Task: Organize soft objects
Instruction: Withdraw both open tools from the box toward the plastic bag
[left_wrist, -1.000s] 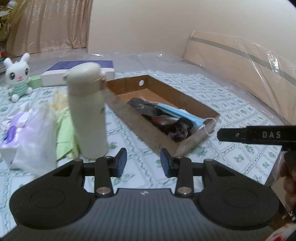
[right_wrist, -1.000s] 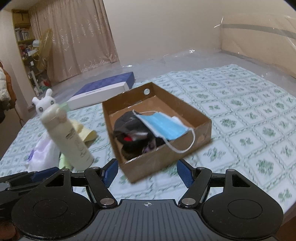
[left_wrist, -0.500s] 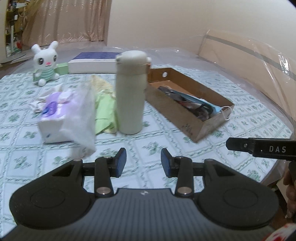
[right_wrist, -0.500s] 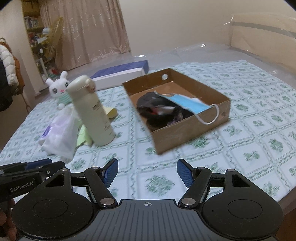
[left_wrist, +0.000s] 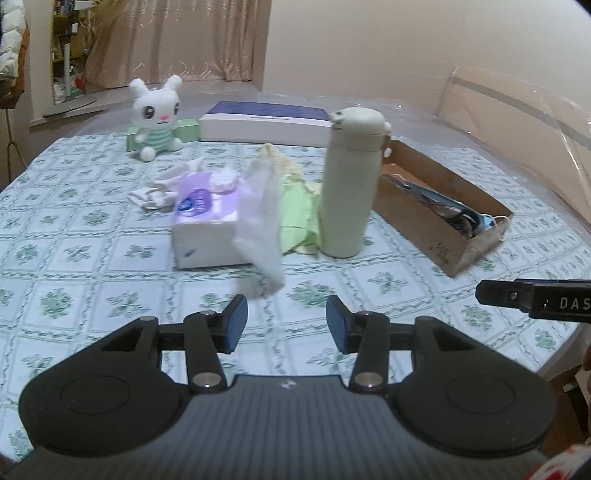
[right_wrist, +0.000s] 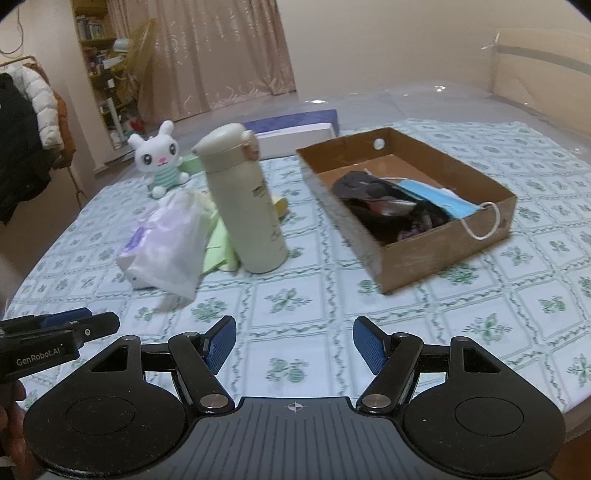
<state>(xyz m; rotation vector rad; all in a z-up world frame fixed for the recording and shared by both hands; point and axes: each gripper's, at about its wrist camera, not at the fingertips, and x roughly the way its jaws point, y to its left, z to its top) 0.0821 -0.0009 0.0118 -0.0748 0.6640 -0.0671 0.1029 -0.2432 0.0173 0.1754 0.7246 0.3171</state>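
Note:
A cardboard box (right_wrist: 447, 258) (left_wrist: 417, 221) holds dark cloth (right_wrist: 373, 195) and a blue face mask (right_wrist: 436, 197). A tissue pack (left_wrist: 207, 221) (right_wrist: 162, 236) with a white tissue hanging out lies left of a green cloth (left_wrist: 297, 210) (right_wrist: 218, 243). A white plush bunny (left_wrist: 157, 114) (right_wrist: 159, 158) sits at the back. My left gripper (left_wrist: 284, 319) is open and empty, just short of the hanging tissue. My right gripper (right_wrist: 291, 341) is open and empty above the table's front, before the box.
A tall cream flask (left_wrist: 351, 184) (right_wrist: 243, 199) stands upright between the green cloth and the box. A flat blue-and-white box (left_wrist: 266, 122) lies at the back. White socks (left_wrist: 155, 192) lie behind the tissue pack. The table's round edge (left_wrist: 554, 354) is near on the right.
Both grippers have swung left and pulled back from the box. The tissue pack, flask and bunny now sit centred in the left view. Both stay open and empty.

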